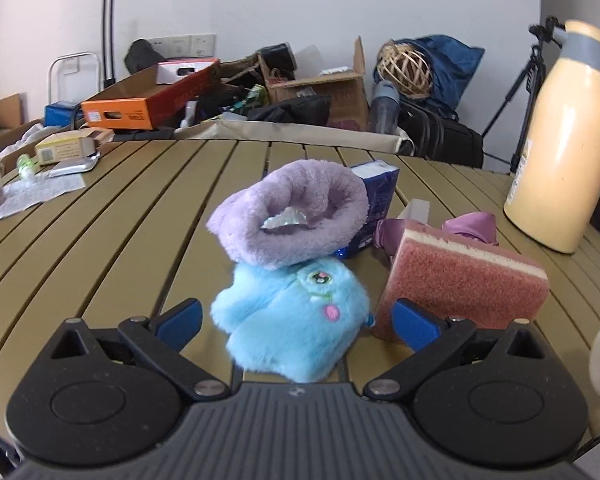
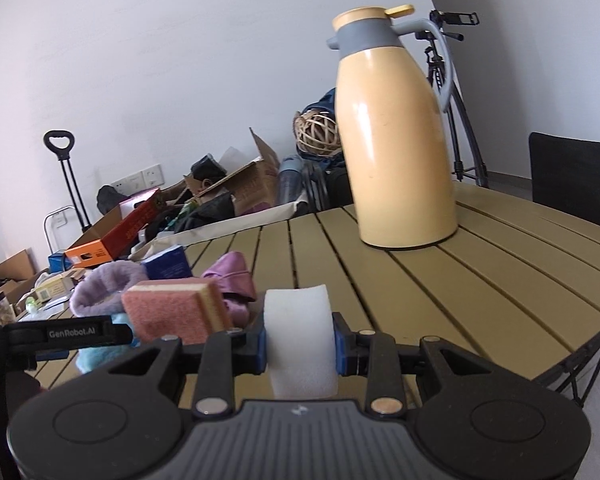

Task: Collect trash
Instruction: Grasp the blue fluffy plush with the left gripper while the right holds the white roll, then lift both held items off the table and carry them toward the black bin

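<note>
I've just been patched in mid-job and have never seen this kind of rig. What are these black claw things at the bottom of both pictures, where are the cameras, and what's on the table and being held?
There is no robot arm: a person holds a two-finger gripper in each hand, and each gripper has a wide-angle camera looking forward along its fingers. The black parts with blue pads are those grippers.

The left wrist view shows the left gripper open, with a blue plush toy between its pads but not pinched. Behind it a purple fluffy pouch holds a crumpled wrapper; beside them stand a pink sponge and a blue tissue pack.

The right wrist view shows the right gripper shut on a white foam piece. A yellow thermos jug stands on the slatted table.
</note>
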The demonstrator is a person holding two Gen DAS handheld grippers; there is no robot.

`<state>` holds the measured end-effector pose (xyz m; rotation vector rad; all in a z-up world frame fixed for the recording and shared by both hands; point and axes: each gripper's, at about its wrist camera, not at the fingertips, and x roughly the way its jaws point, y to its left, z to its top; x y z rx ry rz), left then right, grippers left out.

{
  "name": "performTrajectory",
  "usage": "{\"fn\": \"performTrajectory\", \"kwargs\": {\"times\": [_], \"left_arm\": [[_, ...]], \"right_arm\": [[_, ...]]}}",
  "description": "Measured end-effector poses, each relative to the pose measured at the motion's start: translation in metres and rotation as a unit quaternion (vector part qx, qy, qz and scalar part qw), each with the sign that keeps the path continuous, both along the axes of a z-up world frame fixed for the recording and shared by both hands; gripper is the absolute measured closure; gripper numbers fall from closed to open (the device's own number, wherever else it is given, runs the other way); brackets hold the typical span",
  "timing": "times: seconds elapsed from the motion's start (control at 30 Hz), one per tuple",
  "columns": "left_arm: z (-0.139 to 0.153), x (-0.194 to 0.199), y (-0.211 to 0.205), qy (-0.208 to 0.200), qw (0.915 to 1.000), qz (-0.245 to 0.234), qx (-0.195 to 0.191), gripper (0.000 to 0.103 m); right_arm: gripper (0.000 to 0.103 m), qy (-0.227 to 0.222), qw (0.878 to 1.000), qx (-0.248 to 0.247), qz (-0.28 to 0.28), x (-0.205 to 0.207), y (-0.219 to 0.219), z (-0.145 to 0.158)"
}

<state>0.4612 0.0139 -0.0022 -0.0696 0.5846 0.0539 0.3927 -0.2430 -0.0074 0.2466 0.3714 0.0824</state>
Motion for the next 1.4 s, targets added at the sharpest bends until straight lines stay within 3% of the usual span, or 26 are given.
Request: {"fn": "performTrajectory", "kwargs": {"times": [0.2, 0.47, 0.6, 0.8, 1.4], "left_arm": [[-0.004, 0.011, -0.001, 0.007, 0.9995, -0.022, 0.022, 0.000], [-0.015, 0.024, 0.008, 0.034, 0.9993, -0.016, -0.003, 0.001], [-0.015, 0.023, 0.010, 0.025, 0.9995, -0.019, -0.009, 0.014], [-0.015, 0.021, 0.009, 0.015, 0.9997, -0.020, -0.007, 0.020], [0.007, -0.011, 0.006, -0.024, 0.9989, -0.039, -0.013, 0.021]], "right_arm": [[0.074, 0.005, 1.000, -0.007, 0.002, -0.001, -0.002, -0.004], [0.074, 0.017, 1.000, -0.010, 0.004, 0.001, -0.001, -0.009], [0.074, 0.022, 1.000, -0.011, 0.008, 0.001, 0.001, -0.012], [0.074, 0.026, 1.000, -0.009, 0.008, 0.000, 0.003, -0.013], [0.074, 0.025, 0.999, -0.008, 0.024, -0.001, 0.015, -0.013]]}}
